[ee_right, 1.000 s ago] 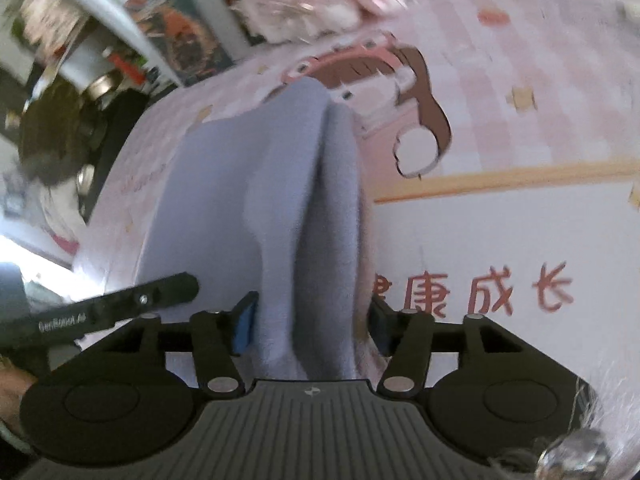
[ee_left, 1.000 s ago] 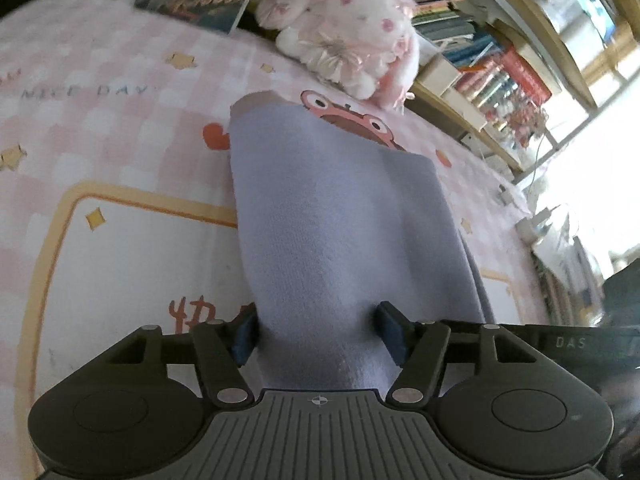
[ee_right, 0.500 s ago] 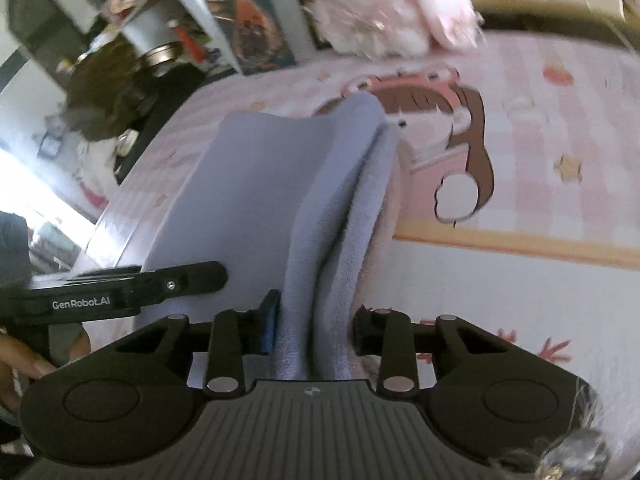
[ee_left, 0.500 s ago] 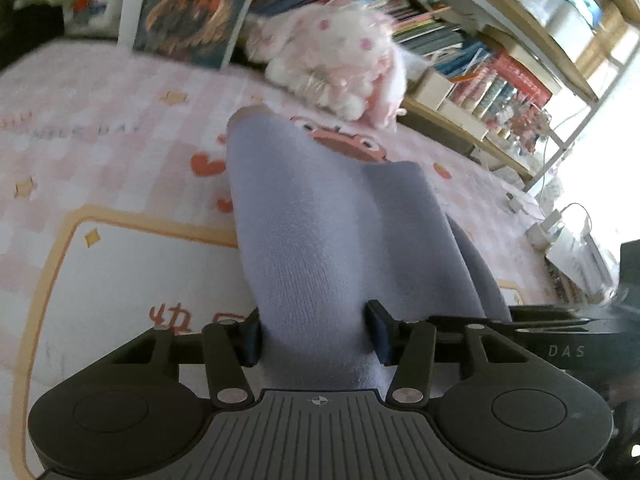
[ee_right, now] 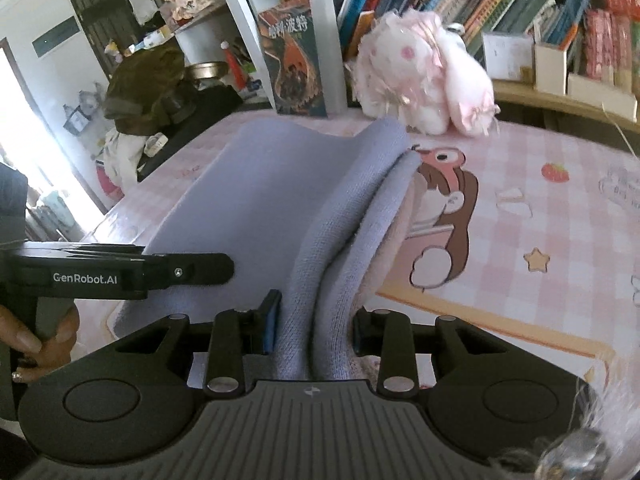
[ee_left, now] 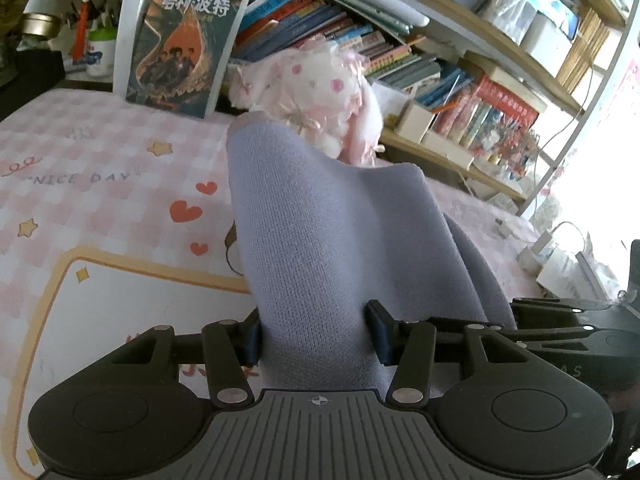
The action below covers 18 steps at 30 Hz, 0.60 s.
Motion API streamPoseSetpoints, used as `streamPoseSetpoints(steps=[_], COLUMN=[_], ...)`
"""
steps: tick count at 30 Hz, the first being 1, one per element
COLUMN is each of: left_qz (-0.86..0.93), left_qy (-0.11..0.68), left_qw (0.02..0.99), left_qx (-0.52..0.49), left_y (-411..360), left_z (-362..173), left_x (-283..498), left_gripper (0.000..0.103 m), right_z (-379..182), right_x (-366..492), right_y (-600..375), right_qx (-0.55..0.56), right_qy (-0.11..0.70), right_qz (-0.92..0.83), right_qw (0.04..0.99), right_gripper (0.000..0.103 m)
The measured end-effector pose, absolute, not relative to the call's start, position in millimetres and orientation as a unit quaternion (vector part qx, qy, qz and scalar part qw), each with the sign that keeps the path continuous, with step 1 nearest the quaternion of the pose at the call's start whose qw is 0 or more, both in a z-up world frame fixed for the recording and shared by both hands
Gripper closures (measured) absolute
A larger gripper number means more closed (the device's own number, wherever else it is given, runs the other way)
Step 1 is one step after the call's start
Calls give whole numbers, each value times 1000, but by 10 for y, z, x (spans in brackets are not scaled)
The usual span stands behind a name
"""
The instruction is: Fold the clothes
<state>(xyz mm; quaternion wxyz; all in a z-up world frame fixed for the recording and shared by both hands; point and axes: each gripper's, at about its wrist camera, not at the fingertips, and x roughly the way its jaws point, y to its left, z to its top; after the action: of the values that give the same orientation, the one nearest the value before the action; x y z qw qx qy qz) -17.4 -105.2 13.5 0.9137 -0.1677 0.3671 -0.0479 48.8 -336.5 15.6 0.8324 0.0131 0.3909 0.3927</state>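
A lavender knit garment (ee_left: 320,248) stretches away from me over a pink checked mat (ee_left: 100,168). My left gripper (ee_left: 316,332) is shut on its near edge, the cloth bunched between both pads. In the right wrist view the same garment (ee_right: 256,208) shows as folded layers, and my right gripper (ee_right: 314,326) is shut on a doubled fold of it. The cloth is held up off the mat at the near end. The left gripper's black body (ee_right: 120,272) sits just left of the right one, held by a hand (ee_right: 44,344).
A pink and white plush toy (ee_left: 316,96) lies on the mat beyond the garment's far end. A book (ee_left: 184,44) stands upright behind it, with crowded bookshelves (ee_left: 460,92) along the back. Dark clutter (ee_right: 152,84) sits off the mat's far left corner.
Both grippers have risen and tilted up with the garment still held, so its far end now lifts toward the plush toy and more of the shelves shows.
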Motion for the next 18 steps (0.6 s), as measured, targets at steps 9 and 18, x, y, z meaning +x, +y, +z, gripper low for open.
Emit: streamPoseSetpoints(steps=[9,18], left_qz=[-96,-135], left_qy=[372,372], left_qw=[910,907], left_qx=[-154,-142], left_y=[-363,447], left_z=[112,92], left_x=[-80,34], left_gripper=[53,53], right_z=[163,178], right_x=[362,169], right_y=[-2713,-1876], right_qx=[19,18], right_qy=[394,388], right_qz=[350,307], right_qw=[850,869], right_gripper=[72,72])
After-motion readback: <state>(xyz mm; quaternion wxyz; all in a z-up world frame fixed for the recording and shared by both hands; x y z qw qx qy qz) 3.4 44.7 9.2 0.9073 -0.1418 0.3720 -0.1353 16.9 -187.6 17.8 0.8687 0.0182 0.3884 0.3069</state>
